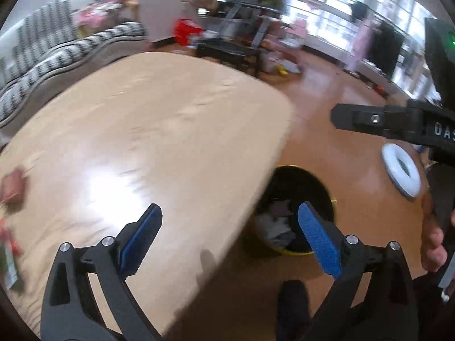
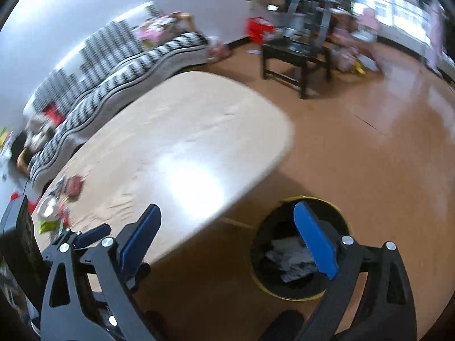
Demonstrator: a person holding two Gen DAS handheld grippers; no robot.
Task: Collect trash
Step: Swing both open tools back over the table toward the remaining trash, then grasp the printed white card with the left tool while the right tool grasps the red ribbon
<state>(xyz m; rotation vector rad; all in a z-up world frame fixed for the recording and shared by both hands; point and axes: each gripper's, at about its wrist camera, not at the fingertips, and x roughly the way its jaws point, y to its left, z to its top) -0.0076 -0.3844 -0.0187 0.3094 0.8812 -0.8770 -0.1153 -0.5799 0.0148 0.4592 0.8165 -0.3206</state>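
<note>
Both your left gripper (image 1: 229, 234) and right gripper (image 2: 226, 231) gape empty above the bin (image 2: 298, 294), its 1 crumpled load (image 2: 290, 258) inside.

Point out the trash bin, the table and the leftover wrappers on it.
trash bin (image 2: 287, 292): right wrist view, yellow rim.
table (image 2: 182, 130): right wrist view, bare top.
wrappers (image 2: 74, 185): right wrist view, reddish packet.

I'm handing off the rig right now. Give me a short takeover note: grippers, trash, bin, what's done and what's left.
Left gripper: open, nothing between the pads.
Right gripper: open, nothing held.
Bin: on the floor by the table edge, crumpled paper already inside.
Left: wrappers lie in a blurred cluster at the table's far left end, including a red packet. Collect them and drop them in the bin.
</note>
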